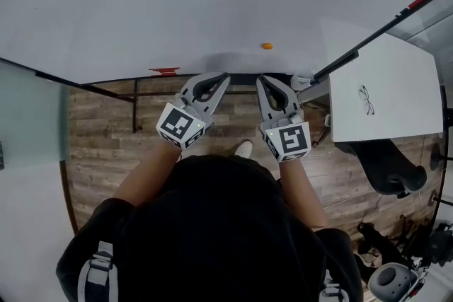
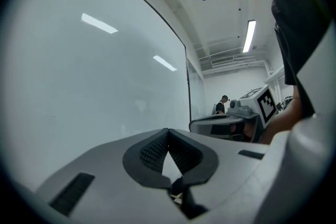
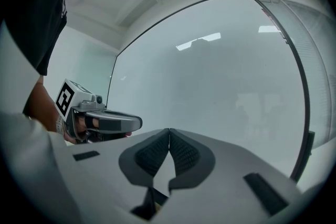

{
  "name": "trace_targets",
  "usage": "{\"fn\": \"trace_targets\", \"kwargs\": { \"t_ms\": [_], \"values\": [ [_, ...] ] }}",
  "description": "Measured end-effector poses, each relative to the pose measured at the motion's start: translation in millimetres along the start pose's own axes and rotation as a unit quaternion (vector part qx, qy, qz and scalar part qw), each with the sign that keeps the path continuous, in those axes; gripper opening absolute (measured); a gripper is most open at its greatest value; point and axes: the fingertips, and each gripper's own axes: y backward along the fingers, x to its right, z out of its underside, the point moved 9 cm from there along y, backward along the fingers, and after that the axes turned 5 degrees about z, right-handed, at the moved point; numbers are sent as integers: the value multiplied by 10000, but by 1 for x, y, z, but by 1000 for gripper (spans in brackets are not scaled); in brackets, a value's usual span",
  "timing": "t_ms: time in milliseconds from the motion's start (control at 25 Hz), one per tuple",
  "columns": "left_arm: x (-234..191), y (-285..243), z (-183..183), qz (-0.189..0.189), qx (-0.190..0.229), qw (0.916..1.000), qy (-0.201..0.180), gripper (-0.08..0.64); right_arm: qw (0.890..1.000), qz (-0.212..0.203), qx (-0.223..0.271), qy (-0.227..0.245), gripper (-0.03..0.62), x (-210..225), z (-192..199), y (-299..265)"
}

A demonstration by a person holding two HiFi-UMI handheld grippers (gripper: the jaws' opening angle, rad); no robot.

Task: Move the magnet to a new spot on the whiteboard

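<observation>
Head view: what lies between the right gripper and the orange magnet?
Only bare whiteboard. The head view shows the right gripper, shut, stopping short of the magnet.

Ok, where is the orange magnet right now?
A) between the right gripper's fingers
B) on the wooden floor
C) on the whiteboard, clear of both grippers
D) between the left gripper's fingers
C: the head view shows the magnet on the whiteboard, beyond the left gripper and right gripper, both shut and empty.

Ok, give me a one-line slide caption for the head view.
Left hand-held gripper and right hand-held gripper, both shut and empty, face the whiteboard, orange magnet just ahead.
</observation>
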Motion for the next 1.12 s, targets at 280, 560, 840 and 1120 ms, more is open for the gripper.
{"fn": "trace_targets", "kwargs": {
  "t_ms": [280,560,840,1120],
  "values": [
    [-2,-26,0,-267,31,9996,-46,2,9998,-137,116,-69,3,33,6,-9],
    [-16,-34,3,-276,27,9996,-72,2,9998,126,29,-124,3,46,16,-26],
    [-48,-35,5,347,25,9994,-47,2,9954,902,-5,-334,3,44,22,-50],
    [-72,-31,8,934,-40,9955,-117,2,9865,1601,-71,-334,3,34,28,-65]
  ]
}}
